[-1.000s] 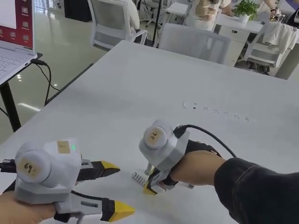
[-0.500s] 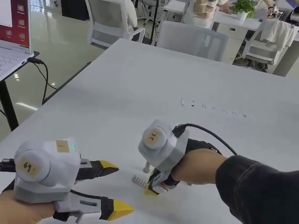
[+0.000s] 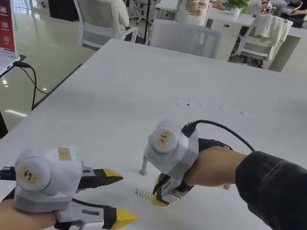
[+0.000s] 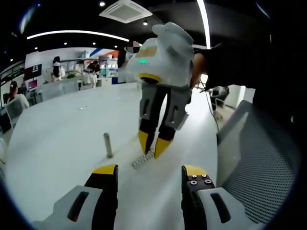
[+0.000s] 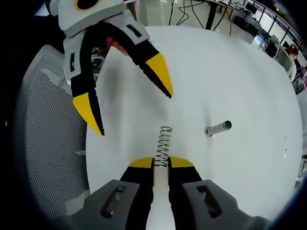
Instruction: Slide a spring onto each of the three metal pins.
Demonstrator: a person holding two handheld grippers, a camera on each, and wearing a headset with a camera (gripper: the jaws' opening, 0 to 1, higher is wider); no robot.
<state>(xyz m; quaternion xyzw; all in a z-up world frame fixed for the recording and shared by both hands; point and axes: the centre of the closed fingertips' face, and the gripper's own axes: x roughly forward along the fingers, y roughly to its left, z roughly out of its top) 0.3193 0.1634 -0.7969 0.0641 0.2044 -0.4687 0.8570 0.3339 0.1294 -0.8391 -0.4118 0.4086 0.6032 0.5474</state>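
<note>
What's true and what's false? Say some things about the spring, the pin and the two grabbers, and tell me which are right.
1. The right gripper holds the spring in its jaws. True.
2. The spring sits on the metal pin. False: the pin is bare, and the spring is apart from it.
3. The left gripper has its jaws open. True.
4. The pin lies flat. False: it stands upright on the table.

The near end of the spring (image 5: 164, 143) is hidden inside the right claw (image 5: 161, 163).
</note>
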